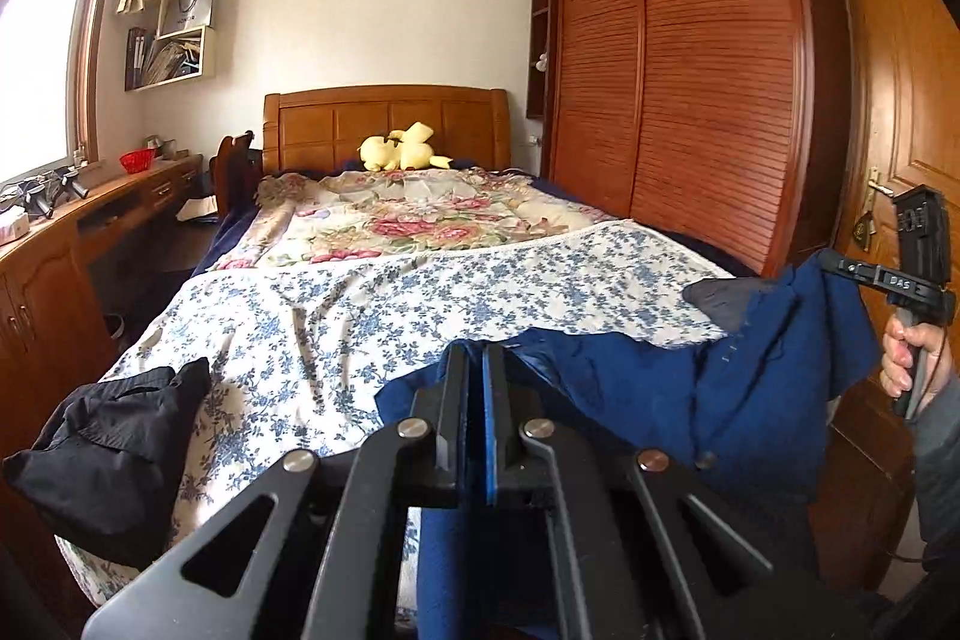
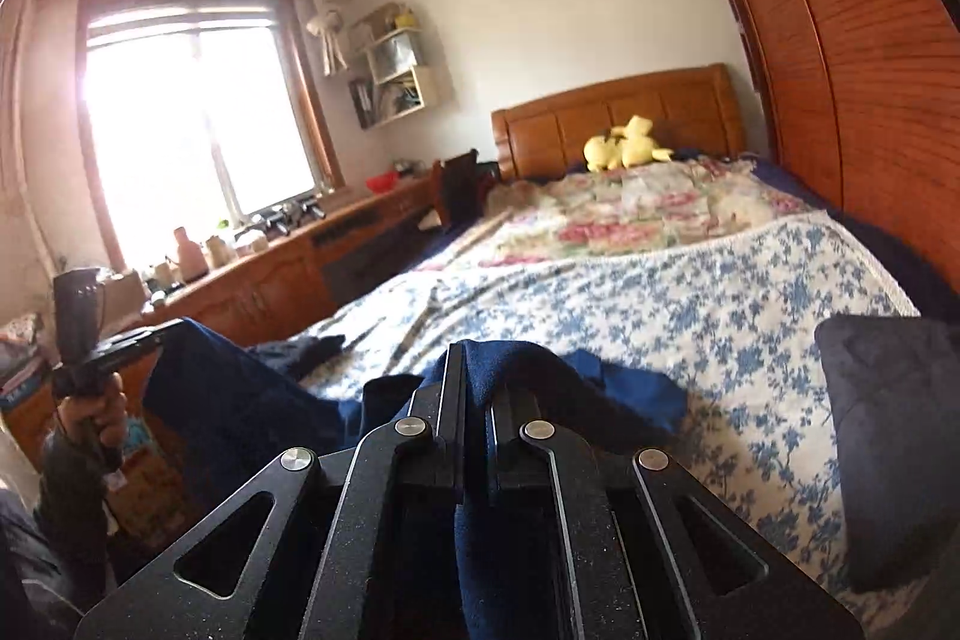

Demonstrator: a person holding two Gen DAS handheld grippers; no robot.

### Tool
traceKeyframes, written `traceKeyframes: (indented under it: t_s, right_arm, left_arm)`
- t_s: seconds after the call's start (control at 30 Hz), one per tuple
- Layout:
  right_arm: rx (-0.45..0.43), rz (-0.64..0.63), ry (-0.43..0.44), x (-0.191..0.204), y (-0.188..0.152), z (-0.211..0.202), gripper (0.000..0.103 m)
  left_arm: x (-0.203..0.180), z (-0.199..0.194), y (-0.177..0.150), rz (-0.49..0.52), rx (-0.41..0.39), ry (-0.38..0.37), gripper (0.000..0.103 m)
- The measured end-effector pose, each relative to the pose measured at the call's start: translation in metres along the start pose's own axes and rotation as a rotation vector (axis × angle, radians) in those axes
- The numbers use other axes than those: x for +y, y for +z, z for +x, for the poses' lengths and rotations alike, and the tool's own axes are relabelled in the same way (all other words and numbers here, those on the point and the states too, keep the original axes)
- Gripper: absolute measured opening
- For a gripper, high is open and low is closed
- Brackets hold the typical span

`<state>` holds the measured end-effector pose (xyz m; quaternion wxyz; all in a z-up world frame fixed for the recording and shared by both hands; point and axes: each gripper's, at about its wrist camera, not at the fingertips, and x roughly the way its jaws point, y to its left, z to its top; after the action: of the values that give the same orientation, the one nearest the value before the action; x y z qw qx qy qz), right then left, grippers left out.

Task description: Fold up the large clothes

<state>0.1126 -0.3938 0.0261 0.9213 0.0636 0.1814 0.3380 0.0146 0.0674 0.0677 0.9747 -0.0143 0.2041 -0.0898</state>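
Observation:
A large dark blue garment (image 1: 750, 388) hangs stretched between both grippers above the near end of the bed. In the left wrist view my left gripper (image 1: 477, 349) is shut, with a fold of the blue cloth pinched between its jaws. At the right edge, my right gripper (image 1: 827, 261), held by a hand (image 1: 906, 352), clamps another part of the garment. In the right wrist view my right gripper (image 2: 477, 349) is shut on the blue garment (image 2: 240, 400), which runs left to my left gripper (image 2: 159, 333). The lower part of the garment is hidden below the grippers.
The bed carries a blue-flowered sheet (image 1: 420, 292) and a floral quilt (image 1: 408, 214) with a yellow plush toy (image 1: 402, 148) at the headboard. A black garment (image 1: 108, 448) lies at the near left corner, a dark folded item (image 2: 894, 436) at the right. Wardrobe (image 1: 690, 70) right, desk (image 1: 60, 250) left.

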Motion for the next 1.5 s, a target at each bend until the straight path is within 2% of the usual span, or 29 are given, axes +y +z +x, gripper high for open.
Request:
traceKeyframes:
  t_s: [0.1, 0.3, 0.4, 0.6, 0.77, 0.93, 1.13, 1.2, 1.3, 1.43, 1.5]
  right_arm:
    - [0.033, -0.025, -0.07, -0.011, -0.004, 0.023, 0.002]
    - [0.135, -0.065, -0.143, -0.044, -0.022, 0.107, 0.002]
    - [0.144, -0.068, -0.187, -0.059, -0.024, 0.14, 0.002]
    - [0.18, -0.059, -0.277, -0.086, -0.031, 0.207, 0.002]
    - [0.217, -0.061, -0.35, -0.107, -0.044, 0.242, 0.002]
    - [0.243, -0.085, -0.436, -0.12, -0.041, 0.267, 0.002]
    - [0.385, -0.119, -0.512, -0.134, -0.066, 0.302, 0.002]
    - [0.41, -0.123, -0.511, -0.133, -0.074, 0.303, 0.003]
    - [0.41, -0.112, -0.515, -0.124, -0.074, 0.297, 0.009]
    - [0.375, -0.112, -0.52, -0.107, -0.067, 0.279, 0.041]
    - [0.363, -0.135, -0.502, -0.092, -0.064, 0.27, 0.043]
  left_arm:
    - [0.009, 0.031, -0.001, -0.005, 0.018, 0.031, 0.001]
    - [0.031, 0.101, -0.019, -0.062, 0.044, 0.048, 0.001]
    - [0.04, 0.134, -0.02, -0.064, 0.054, 0.072, 0.001]
    - [0.05, 0.183, -0.019, -0.057, 0.06, 0.061, 0.001]
    - [0.056, 0.225, -0.012, -0.021, 0.091, 0.051, 0.001]
    - [0.07, 0.26, -0.014, -0.02, 0.107, 0.061, 0.001]
    - [0.088, 0.283, -0.032, -0.065, 0.155, 0.016, 0.001]
    - [0.089, 0.283, -0.035, -0.058, 0.166, 0.006, 0.001]
    - [0.088, 0.278, -0.039, -0.038, 0.166, -0.006, 0.003]
    - [0.091, 0.266, -0.041, -0.042, 0.143, -0.021, 0.008]
    - [0.092, 0.256, -0.043, -0.067, 0.117, -0.023, 0.009]
